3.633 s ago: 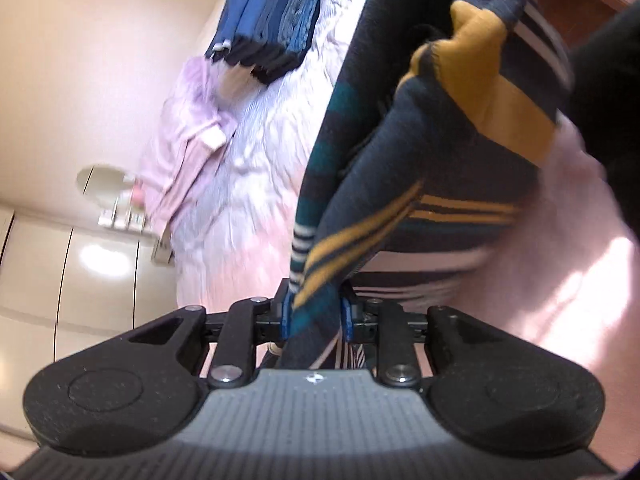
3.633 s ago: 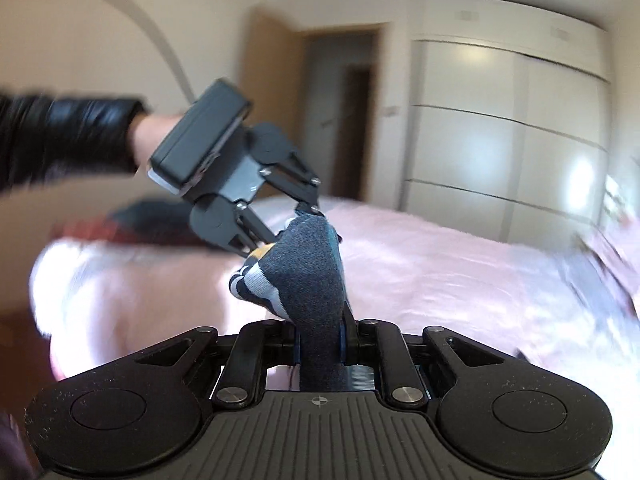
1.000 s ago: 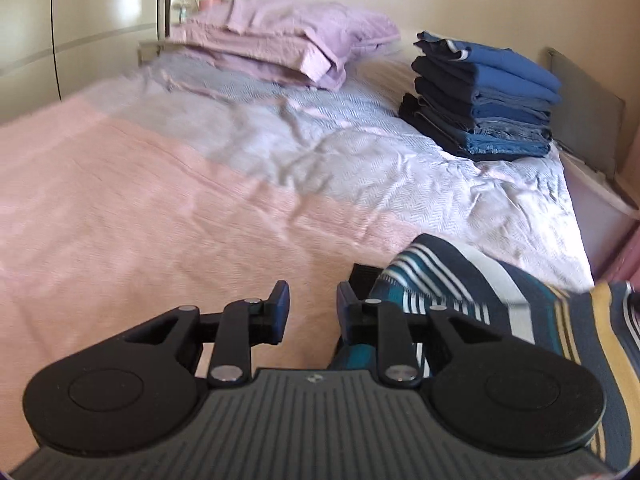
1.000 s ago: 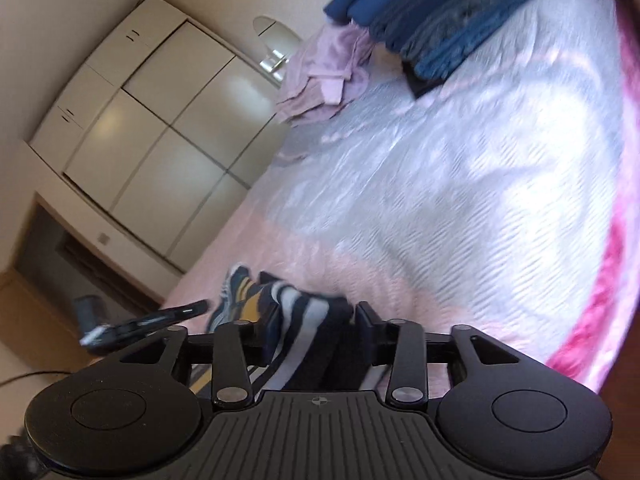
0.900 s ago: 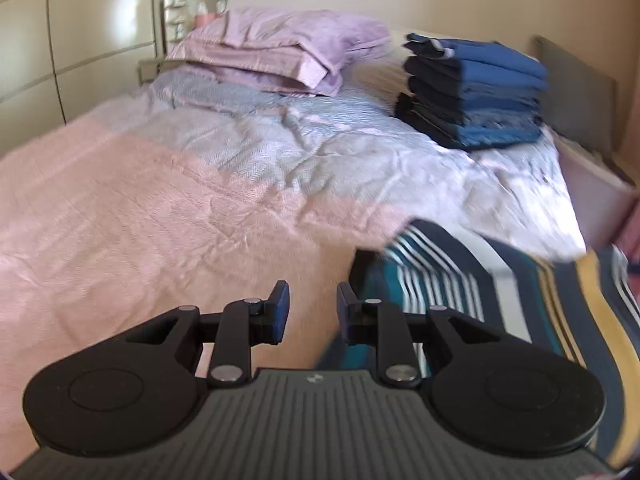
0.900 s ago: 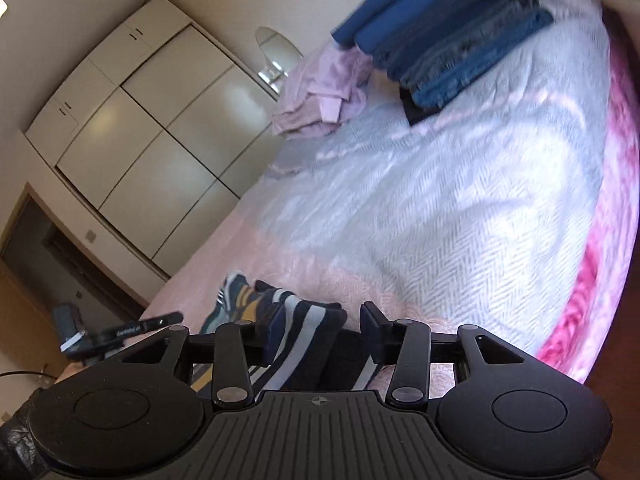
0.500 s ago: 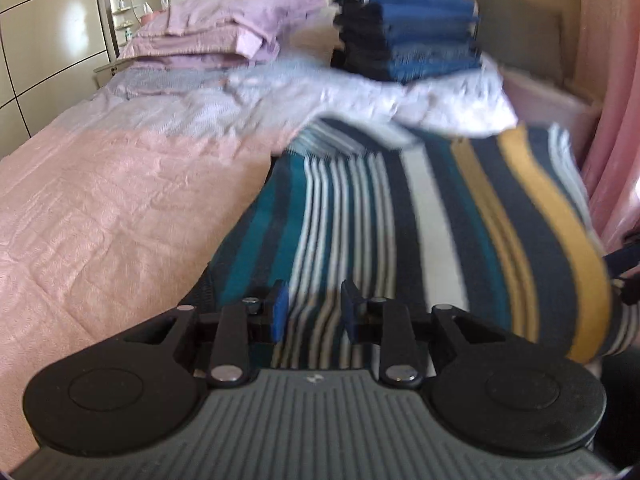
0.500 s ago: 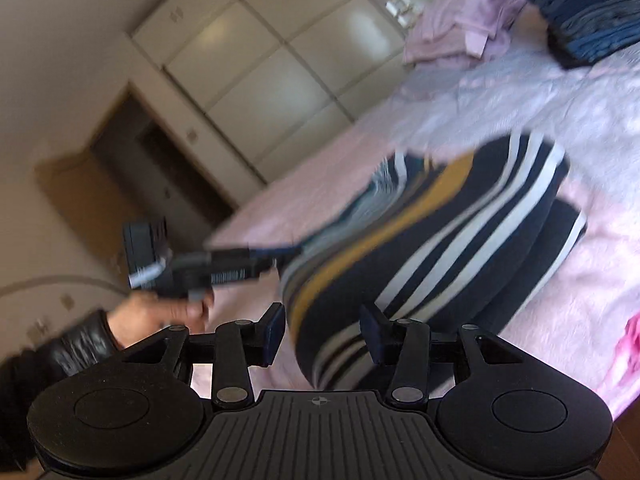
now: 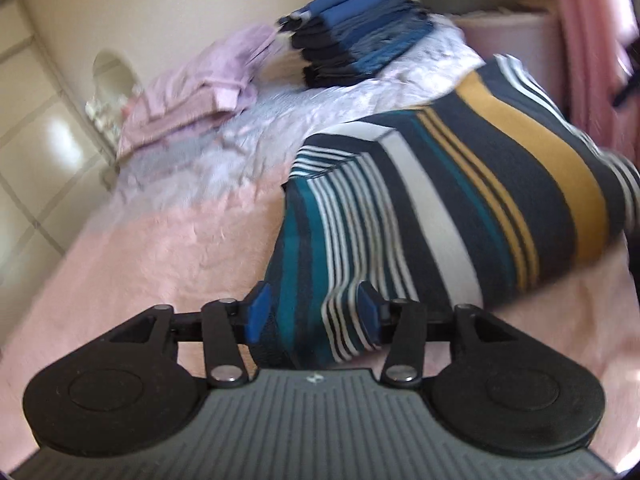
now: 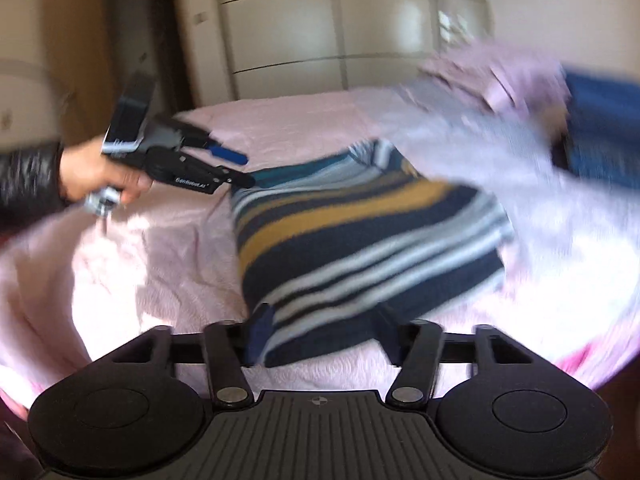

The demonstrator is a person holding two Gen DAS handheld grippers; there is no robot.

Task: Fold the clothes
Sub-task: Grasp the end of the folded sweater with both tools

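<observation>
A folded sweater striped in navy, teal, white and mustard lies flat on the pink bedspread. My left gripper is at its near teal edge. The jaws are opening and the fabric sits loosely between the blue pads. From the right wrist view, the sweater spreads across the bed. My right gripper straddles its near navy corner, jaws opening, the pads apart from the cloth. There too, the left gripper, held by a hand in a black sleeve, has its fingers spread at the sweater's far left edge.
A stack of folded blue clothes and lilac pillows lie at the head of the bed. A pink curtain hangs on the right. Cream wardrobe doors and a doorway stand beyond the bed.
Both grippers have rolled and swung sideways. The sweater, earlier bunched in the jaws, now lies spread flat on the bed. Both pairs of jaws have widened around its edges.
</observation>
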